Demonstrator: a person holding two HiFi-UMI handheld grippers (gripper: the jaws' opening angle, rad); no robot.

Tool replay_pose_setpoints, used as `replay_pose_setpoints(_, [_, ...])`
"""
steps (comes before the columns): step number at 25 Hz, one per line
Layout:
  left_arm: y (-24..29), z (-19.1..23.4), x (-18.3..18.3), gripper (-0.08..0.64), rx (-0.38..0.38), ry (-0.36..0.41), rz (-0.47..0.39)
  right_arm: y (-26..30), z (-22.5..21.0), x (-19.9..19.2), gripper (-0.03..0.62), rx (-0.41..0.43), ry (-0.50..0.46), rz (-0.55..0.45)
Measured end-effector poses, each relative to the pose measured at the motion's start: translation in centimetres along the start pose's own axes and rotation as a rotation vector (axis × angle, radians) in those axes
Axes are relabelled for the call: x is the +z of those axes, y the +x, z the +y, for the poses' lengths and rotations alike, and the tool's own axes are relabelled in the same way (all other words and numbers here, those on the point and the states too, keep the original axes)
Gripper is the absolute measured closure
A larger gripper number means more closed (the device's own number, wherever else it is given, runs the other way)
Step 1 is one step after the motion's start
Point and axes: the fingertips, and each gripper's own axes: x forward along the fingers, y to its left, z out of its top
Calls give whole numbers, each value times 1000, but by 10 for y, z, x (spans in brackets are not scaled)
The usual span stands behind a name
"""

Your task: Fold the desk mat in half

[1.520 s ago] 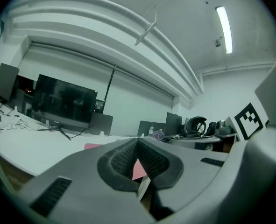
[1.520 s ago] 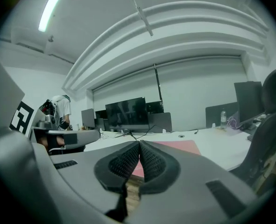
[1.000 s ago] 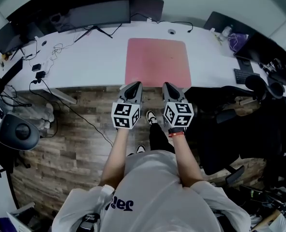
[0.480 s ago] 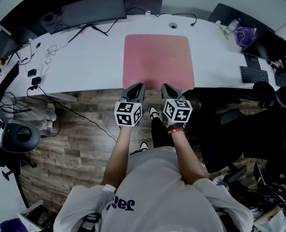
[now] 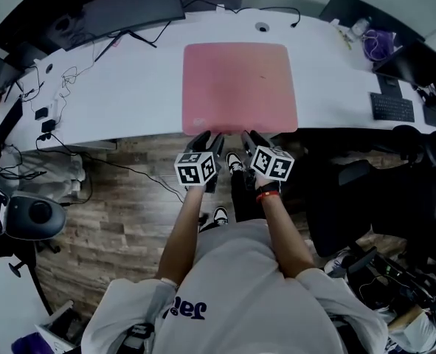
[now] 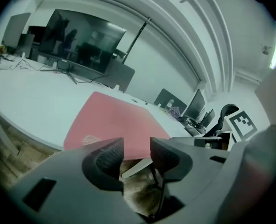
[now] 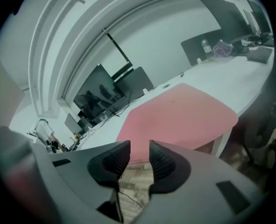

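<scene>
A pink desk mat (image 5: 238, 87) lies flat and unfolded on the white desk (image 5: 129, 94), its near edge at the desk's front edge. My left gripper (image 5: 209, 140) and right gripper (image 5: 250, 139) hover side by side just in front of that edge, over the floor. Both pairs of jaws are opening, and nothing is between them. In the left gripper view the mat (image 6: 114, 120) stretches ahead beyond the left gripper (image 6: 137, 149). In the right gripper view the mat (image 7: 180, 115) lies ahead of the right gripper (image 7: 139, 155).
Dark monitors (image 5: 133, 9) stand along the desk's back, with cables (image 5: 63, 87) at the left. A keyboard (image 5: 392, 108) lies at the right. Office chairs (image 5: 365, 190) crowd the right side, and another chair (image 5: 33, 216) stands at the left on the wooden floor (image 5: 122, 205).
Both grippers' jaws, shut in the earlier frames, now stand apart. The grippers have come a little closer together in front of the mat's near edge.
</scene>
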Motion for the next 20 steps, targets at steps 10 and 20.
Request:
replay_pose_setpoints(10, [35, 19, -33, 333, 11, -161, 94, 20, -49, -17, 397, -50, 157, 58])
replay_pose_setpoints(20, [56, 31, -53, 321, 26, -307, 150, 39, -77, -26, 370, -53, 330, 83])
